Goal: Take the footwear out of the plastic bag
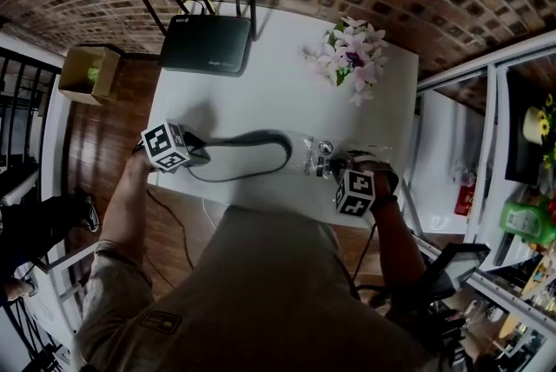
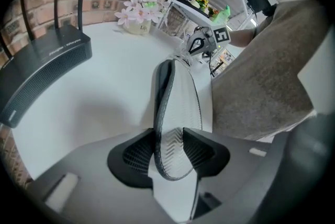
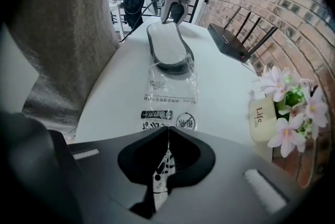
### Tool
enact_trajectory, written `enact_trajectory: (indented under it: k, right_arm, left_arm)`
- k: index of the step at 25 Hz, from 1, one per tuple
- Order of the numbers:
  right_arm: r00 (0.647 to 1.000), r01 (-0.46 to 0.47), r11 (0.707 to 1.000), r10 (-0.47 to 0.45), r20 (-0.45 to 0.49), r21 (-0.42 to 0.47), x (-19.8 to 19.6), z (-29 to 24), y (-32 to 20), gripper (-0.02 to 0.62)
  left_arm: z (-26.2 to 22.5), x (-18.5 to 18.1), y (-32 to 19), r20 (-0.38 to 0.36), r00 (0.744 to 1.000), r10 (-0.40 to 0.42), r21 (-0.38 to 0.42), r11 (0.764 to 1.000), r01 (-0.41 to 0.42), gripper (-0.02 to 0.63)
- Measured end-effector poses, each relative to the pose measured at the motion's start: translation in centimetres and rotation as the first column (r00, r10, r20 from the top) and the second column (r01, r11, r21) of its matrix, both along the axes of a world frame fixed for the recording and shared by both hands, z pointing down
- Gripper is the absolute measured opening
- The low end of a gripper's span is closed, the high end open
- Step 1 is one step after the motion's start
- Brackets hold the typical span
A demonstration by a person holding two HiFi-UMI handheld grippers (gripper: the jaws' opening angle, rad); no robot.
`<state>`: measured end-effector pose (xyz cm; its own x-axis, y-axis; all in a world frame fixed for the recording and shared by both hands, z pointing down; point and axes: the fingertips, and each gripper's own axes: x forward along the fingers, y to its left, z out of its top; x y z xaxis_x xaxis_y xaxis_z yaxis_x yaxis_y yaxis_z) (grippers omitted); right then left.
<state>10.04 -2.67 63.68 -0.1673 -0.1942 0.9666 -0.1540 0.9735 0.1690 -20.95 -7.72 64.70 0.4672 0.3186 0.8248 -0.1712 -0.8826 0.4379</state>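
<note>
**Status: footwear partly out of the plastic bag**

Reference landmark: the router (image 1: pixel 206 44), which stands at the far edge of the white counter (image 1: pixel 278 101).

1. Footwear (image 2: pixel 175 108). A flat grey piece with a pale ribbed sole. It lies lengthwise along the counter edge opposite the router, close to the person. One end points to the router's side of the counter. The other end sits inside the mouth of the plastic bag (image 3: pixel 170 94). Most of its length is outside the bag.

2. Plastic bag. Clear film with black print. It lies flat on the counter, further from the router than the footwear, and runs from the covered end of the footwear to the right tongs.

3. Left tongs (image 2: pixel 168 152). The jaws clamp the exposed end of the footwear, one ribbed pad on each side of it. This is the end nearer the router.

4. Right tongs (image 3: pixel 166 157). The jaws are pressed together on the free end of the plastic bag, and a strip of printed film is pinched between the pads.

5. Flower pot (image 1: pixel 352 57). It stands beside the router at the same far edge, clear of the bag.
</note>
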Motion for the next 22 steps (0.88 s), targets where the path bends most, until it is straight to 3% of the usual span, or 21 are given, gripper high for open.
enact_trajectory:
  k: [10, 22]
  right_arm:
    - [0.999, -0.031, 1.0, 0.031, -0.019, -0.004, 0.4, 0.0, 0.6, 0.02]
    - [0.996, -0.083, 0.997, 0.083, -0.042, 0.01, 0.7, 0.0, 1.2, 0.023]
  left_arm:
    - [0.5, -3.3, 0.1, 0.045, 0.999, -0.009, -0.018, 1.0, 0.01, 0.178]
    - [0.5, -5.1, -0.8, 0.043, 0.999, -0.015, -0.01, 1.0, 0.016, 0.178]
